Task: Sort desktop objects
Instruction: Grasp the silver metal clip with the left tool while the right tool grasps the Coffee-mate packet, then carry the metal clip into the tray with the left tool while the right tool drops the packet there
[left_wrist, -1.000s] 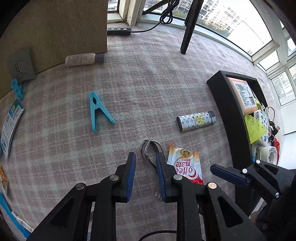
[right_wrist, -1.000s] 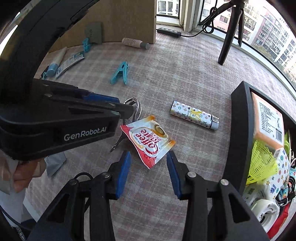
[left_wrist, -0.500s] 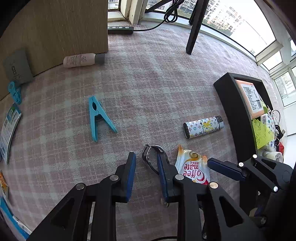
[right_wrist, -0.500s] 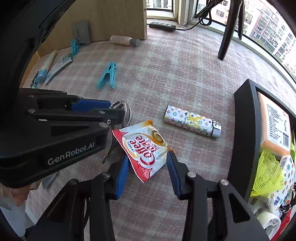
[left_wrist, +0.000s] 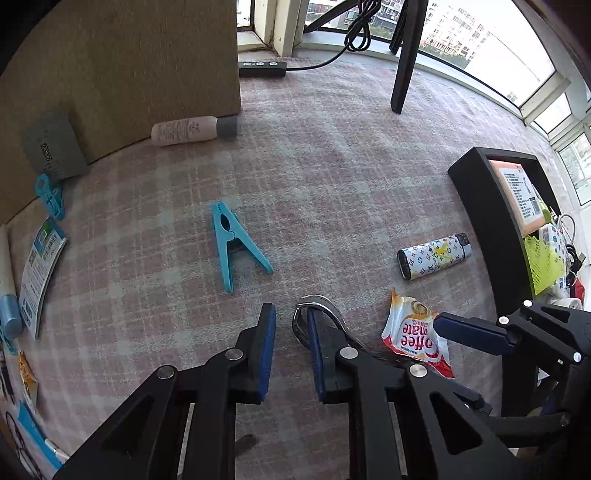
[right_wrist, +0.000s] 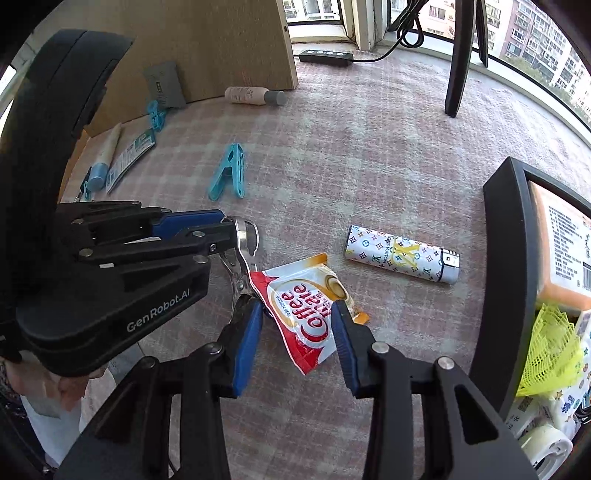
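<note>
A red and white Coffee-mate sachet (right_wrist: 308, 314) lies on the checked cloth between the open fingers of my right gripper (right_wrist: 297, 326); it also shows in the left wrist view (left_wrist: 415, 328). My left gripper (left_wrist: 290, 330) is open, low over a metal nail clipper (left_wrist: 317, 306), whose head lies just past its right finger. The clipper (right_wrist: 245, 240) sits beside the sachet's left edge. A patterned lighter (right_wrist: 402, 254) and a blue clothespin (left_wrist: 232, 245) lie further out.
A black storage box (right_wrist: 506, 258) with several items stands at the right. A wooden board (left_wrist: 129, 74), a small bottle (left_wrist: 192, 130), a grey pouch (left_wrist: 51, 147), a small blue clip (left_wrist: 50, 195) and packets (left_wrist: 40, 262) lie at the left. A black tripod leg (left_wrist: 404, 62) stands behind.
Both grippers have moved lower and closer to the cloth. The right gripper's fingers now straddle the sachet. The left gripper has come down next to the nail clipper.
</note>
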